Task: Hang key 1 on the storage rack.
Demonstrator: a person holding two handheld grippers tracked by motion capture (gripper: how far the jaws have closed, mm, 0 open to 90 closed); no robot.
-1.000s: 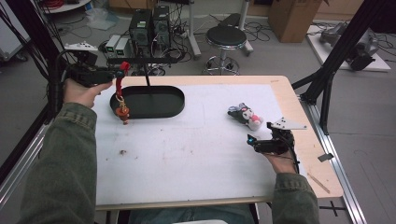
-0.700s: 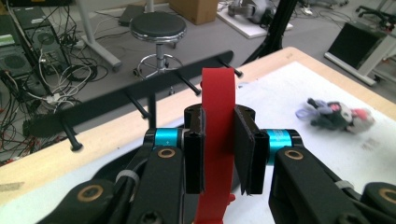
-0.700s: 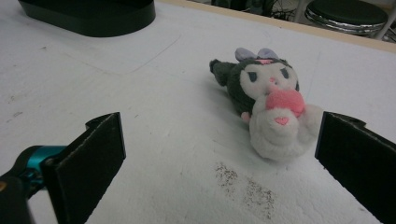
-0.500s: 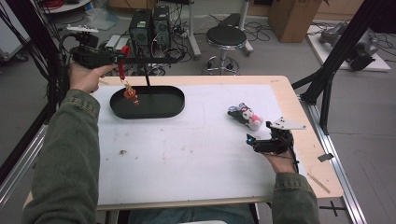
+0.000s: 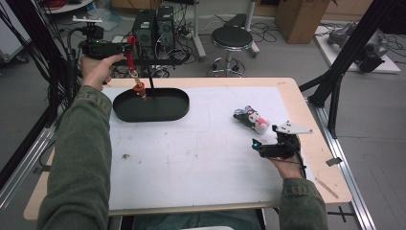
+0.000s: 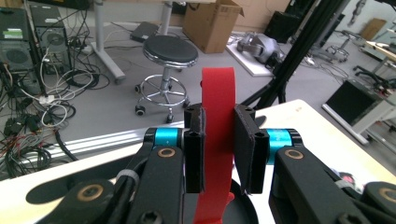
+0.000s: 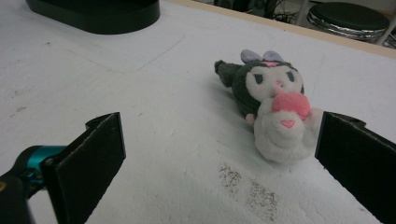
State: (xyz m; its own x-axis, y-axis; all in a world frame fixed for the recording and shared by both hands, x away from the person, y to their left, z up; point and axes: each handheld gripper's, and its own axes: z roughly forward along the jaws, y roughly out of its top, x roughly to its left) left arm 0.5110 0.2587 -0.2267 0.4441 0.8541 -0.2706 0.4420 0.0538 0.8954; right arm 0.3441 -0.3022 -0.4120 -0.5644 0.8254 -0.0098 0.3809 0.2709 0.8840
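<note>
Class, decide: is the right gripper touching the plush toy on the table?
Apart. The right gripper view shows the right gripper open, bare table between its jaws, and the plush toy lying ahead, clear of both.

The red strap [image 6: 216,140] runs off the bottom edge of the left gripper view, its lower end hidden behind the left claw [image 6: 219,149]. In the high view the small charm [image 5: 140,90] hanging from it is too small to identify.

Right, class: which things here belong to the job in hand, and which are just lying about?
In the job:
- left gripper, shut on the red strap with small charm
- black oval tray with upright post

Lying about:
- grey-and-white plush toy, between the open right gripper jaws, untouched
- round black stool
</note>
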